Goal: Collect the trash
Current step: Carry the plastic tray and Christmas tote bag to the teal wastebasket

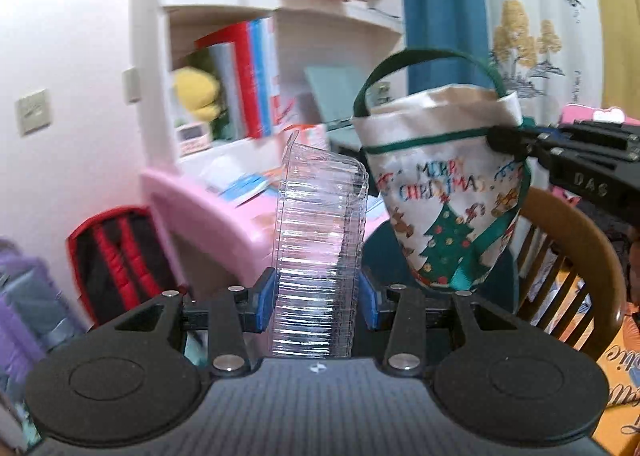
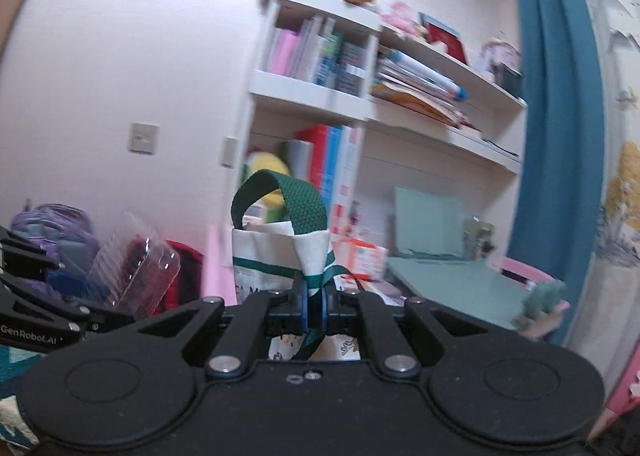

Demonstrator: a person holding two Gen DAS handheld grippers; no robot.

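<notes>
My left gripper (image 1: 316,296) is shut on a clear ribbed plastic container (image 1: 320,240), which stands upright between its blue pads. To its right hangs a white cloth Christmas bag (image 1: 444,191) with green trim and a green handle, mouth facing up. My right gripper (image 2: 315,310) is shut on the bag's rim (image 2: 314,252) and green trim; in the left wrist view it comes in from the right edge as the right gripper (image 1: 508,141). In the right wrist view the clear container (image 2: 136,268) and the left gripper (image 2: 48,312) sit at lower left, beside the bag.
A white bookshelf (image 1: 224,3) with books and a yellow plush toy stands behind. Below it is a pink desk (image 1: 208,211) with papers. A red-and-black backpack (image 1: 120,256) leans at lower left, a wooden chair (image 1: 576,256) stands at right, and a blue curtain (image 2: 556,115) hangs further right.
</notes>
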